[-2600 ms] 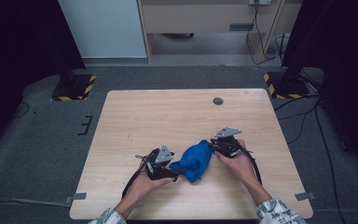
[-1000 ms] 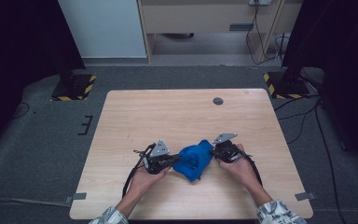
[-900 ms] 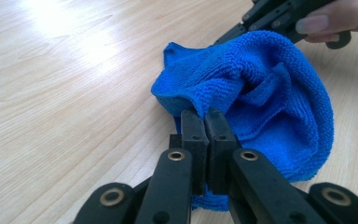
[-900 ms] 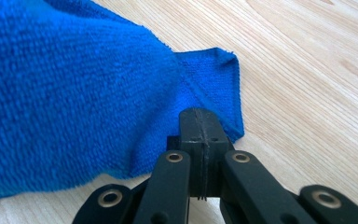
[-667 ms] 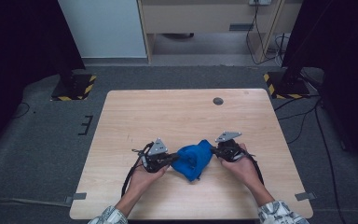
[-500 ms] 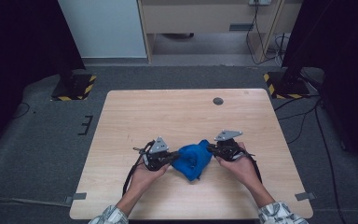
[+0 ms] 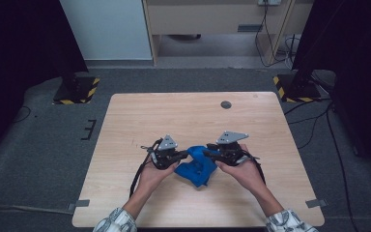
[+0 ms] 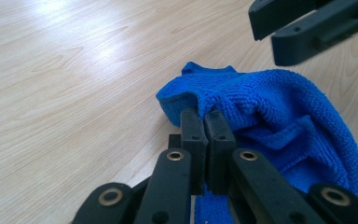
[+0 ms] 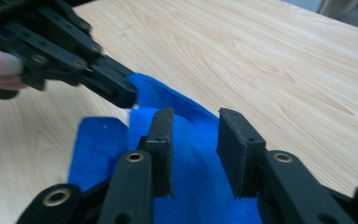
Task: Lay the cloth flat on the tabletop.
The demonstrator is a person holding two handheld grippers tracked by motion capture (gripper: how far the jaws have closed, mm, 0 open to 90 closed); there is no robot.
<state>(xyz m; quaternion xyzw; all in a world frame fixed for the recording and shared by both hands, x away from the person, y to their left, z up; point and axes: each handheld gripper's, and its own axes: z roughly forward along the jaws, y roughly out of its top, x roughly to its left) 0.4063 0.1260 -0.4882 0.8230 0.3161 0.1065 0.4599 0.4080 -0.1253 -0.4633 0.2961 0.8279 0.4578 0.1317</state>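
Two grippers meet over a blue cloth [image 7: 195, 166] bunched on the bench [image 7: 193, 116]. Left gripper [image 8: 207, 122] has its fingers clamped on the cloth's edge; right gripper [image 9: 193, 116], fingers just parting with nothing pinched, hovers directly above the fold, nearer its free side.

No readable text, labels or numbers anywhere.

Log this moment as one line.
left gripper: shut on blue cloth | right gripper: jaws just opening, cloth released | cloth on table
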